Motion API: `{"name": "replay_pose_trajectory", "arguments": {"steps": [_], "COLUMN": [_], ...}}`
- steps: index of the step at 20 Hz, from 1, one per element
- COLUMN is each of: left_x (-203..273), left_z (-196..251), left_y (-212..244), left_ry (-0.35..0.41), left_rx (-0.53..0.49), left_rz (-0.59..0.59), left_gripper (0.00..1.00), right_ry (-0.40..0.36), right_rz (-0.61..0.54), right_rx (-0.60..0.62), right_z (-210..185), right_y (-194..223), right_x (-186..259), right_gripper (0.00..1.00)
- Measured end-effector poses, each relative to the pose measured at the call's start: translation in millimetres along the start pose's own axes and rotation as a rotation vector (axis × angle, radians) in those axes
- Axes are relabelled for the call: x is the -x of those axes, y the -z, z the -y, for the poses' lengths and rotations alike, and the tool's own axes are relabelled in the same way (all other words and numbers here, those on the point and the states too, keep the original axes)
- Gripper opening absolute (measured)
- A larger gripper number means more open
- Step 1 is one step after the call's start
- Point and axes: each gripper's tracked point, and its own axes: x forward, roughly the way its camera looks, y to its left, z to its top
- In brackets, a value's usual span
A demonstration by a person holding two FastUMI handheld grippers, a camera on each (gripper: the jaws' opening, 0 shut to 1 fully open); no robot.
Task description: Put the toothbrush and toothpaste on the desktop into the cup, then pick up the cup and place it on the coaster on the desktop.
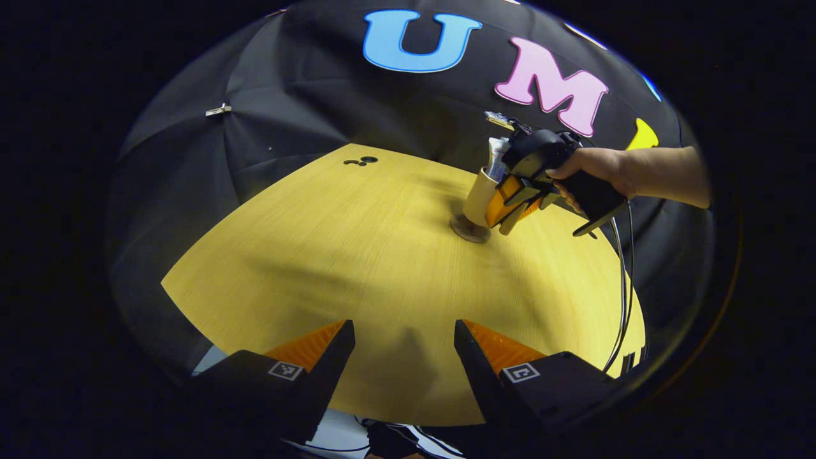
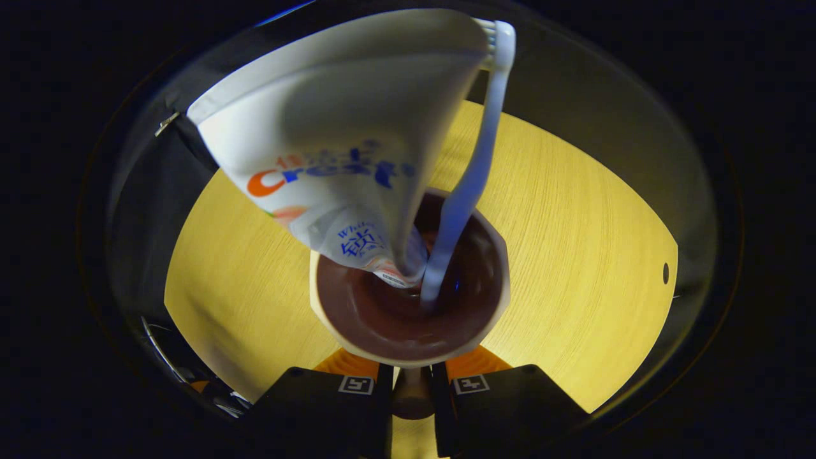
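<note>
The right gripper (image 2: 408, 376) is pinching the cup (image 2: 408, 306), its two fingers pressing close together on the near wall just under the rim. Inside the cup, the toothpaste (image 2: 338, 146) is leaning toward the left and the toothbrush (image 2: 475, 166) is standing beside it, bristles up. In the left gripper view, the cup (image 1: 479, 196) is tilting above the coaster (image 1: 470, 228), toward the far edge of the table (image 1: 357, 255), with a hand (image 1: 590, 167) holding that gripper. The left gripper (image 1: 403, 347) is hovering over the near edge, fingers spread and holding nothing.
</note>
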Motion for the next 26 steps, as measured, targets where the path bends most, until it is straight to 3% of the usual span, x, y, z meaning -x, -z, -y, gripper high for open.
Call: {"name": "replay_pose_trajectory", "arguments": {"steps": [4,5,6,8,9,16,18,19,20,21,23,26], "left_x": [2,3,4,5,5,3,2,2,2,1,2,6], "left_z": [-9,-9,-9,-9,-9,-9,-7,-6,-3,1,7,21], "left_y": [5,6,6,8,8,12,11,9,6,4,-1,-12], "left_ry": [-0.012,-0.013,-0.014,-0.014,-0.014,-0.014,-0.007,-0.002,0.003,0.01,0.027,0.065], "left_rx": [0.006,0.001,-0.005,-0.018,-0.025,-0.048,-0.055,-0.061,-0.068,-0.077,-0.098,-0.12], "left_rz": [-0.007,-0.008,-0.012,-0.016,-0.018,-0.028,-0.023,-0.02,-0.018,-0.017,-0.012,0.002], "left_gripper": [0.98,0.98,0.98,0.92,0.97,0.98,0.98,0.97,0.97,0.97,0.97,0.98], "right_ry": [0.023,0.02,0.014,0.01,0.012,-0.01,-0.045,-0.066,-0.083,-0.102,-0.123,-0.126], "right_rz": [-0.019,-0.029,-0.04,-0.056,-0.06,-0.054,-0.017,0.0,0.017,0.036,0.074,0.145], "right_rx": [0.026,0.025,0.018,0.01,0.017,-0.006,-0.02,-0.034,-0.049,-0.066,-0.101,-0.13], "right_z": [-2,-3,-5,-3,-4,-5,-9,-12,-13,-15,-16,-3], "right_y": [3,4,5,7,9,9,1,-1,-3,-4,-4,8], "right_x": [-7,-9,-10,-11,-14,-9,0,8,17,25,37,71], "right_gripper": [0.24,0.36,0.3,0.3,0.3,0.34,0.48,0.69,0.66,0.86,0.96,0.99]}}
